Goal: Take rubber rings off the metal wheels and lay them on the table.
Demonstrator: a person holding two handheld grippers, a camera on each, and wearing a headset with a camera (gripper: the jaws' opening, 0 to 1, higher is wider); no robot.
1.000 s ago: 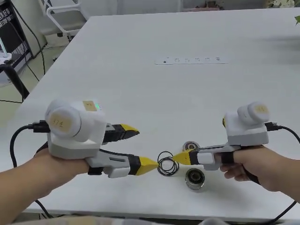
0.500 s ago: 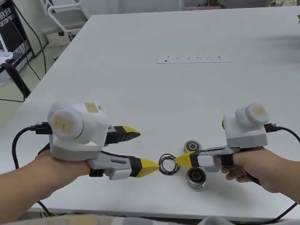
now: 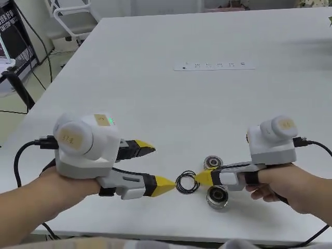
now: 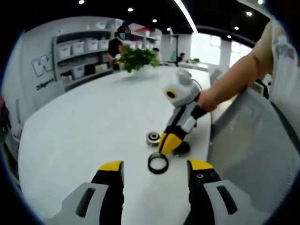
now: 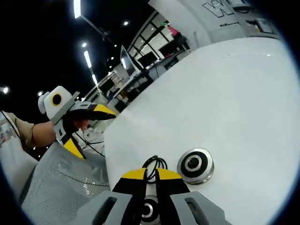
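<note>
Jaws of the right gripper (image 3: 198,178) meet just beside the rubber rings (image 3: 185,182).

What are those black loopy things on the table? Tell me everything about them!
They are thin black rubber rings, a few overlapping in a small flat pile on the white table. They lie off the metal wheels beside them. The right gripper, jaws closed, has its yellow tips at the pile's edge; whether it pinches one is unclear.
</note>
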